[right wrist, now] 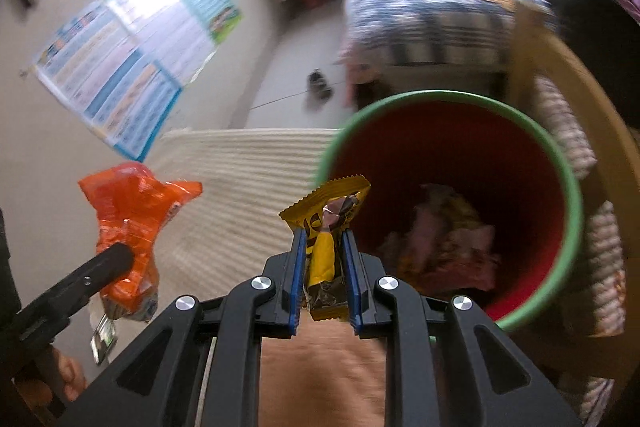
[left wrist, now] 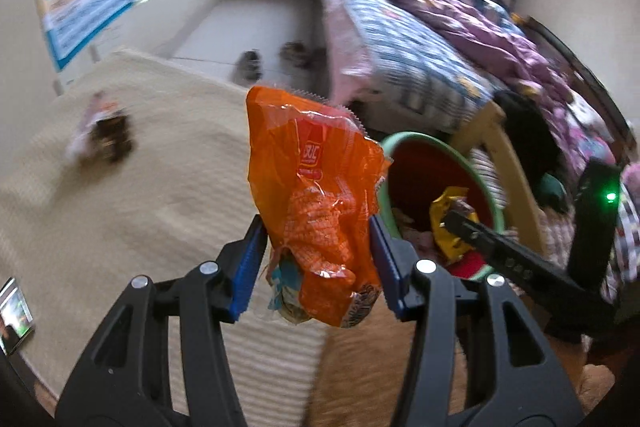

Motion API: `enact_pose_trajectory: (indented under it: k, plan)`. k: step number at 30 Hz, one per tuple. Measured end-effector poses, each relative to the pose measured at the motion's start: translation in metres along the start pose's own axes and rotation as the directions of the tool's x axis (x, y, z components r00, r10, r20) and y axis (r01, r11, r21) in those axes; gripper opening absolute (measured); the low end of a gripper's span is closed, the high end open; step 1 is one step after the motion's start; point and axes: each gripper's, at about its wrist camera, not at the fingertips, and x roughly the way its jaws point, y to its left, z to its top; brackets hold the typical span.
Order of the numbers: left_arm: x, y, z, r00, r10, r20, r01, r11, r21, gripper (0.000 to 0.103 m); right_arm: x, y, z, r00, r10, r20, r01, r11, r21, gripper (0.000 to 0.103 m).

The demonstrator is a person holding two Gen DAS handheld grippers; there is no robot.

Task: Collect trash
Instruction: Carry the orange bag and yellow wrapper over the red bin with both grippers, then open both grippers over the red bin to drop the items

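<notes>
While both grippers hang near the bin [right wrist: 568, 195], the left gripper [left wrist: 318, 223] clamps an orange wrapper [left wrist: 304, 163] between its fingers, long axis running past the fingertips; the right gripper [right wrist: 323, 237] pinches a yellow wrapper [right wrist: 326, 203], likewise lengthwise, at the bin's rim.

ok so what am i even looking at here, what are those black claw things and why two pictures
The claws are two hand-held grippers; a person carries one in each hand, and each has a wide-angle camera looking along its fingers. That gives two pictures of one bedroom. The left gripper holds a crumpled orange snack bag. The right gripper is shut on a yellow wrapper, close to a red bin with a green rim that already has trash inside. A cream rug covers the floor, with another blurry item still lying on it.
</notes>
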Motion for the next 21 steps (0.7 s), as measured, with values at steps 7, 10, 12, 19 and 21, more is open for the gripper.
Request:
enact_pose_trajectory:
  k: [7, 10, 12, 19, 21]
  plan:
    - [0.025, -0.053, 0.006, 0.997, -0.07, -0.037, 0.073, 0.993, 0.093, 0.05, -0.015, -0.045, 0.002, 0.998, -0.055, 0.018, 0.054, 0.995, 0.079, 0.019]
    - [0.032, -0.068, 0.005, 0.995, -0.082, -0.054, 0.089, 0.988, 0.124, 0.05, -0.019, -0.056, 0.002, 0.998, -0.062, 0.024, 0.059, 0.993, 0.103, 0.019]
    - [0.037, -0.078, 0.005, 0.994, -0.087, -0.067, 0.096, 0.985, 0.142, 0.05, -0.021, -0.062, 0.002, 0.998, -0.064, 0.028, 0.06, 0.992, 0.115, 0.019]
    - [0.046, -0.099, 0.001, 0.992, -0.093, -0.086, 0.108, 0.977, 0.183, 0.05, -0.027, -0.076, 0.0, 0.997, -0.074, 0.035, 0.068, 0.987, 0.144, 0.02]
    - [0.049, -0.103, 0.002, 0.992, -0.097, -0.083, 0.111, 0.976, 0.185, 0.053, -0.029, -0.08, -0.002, 0.996, -0.079, 0.042, 0.071, 0.985, 0.16, 0.032]
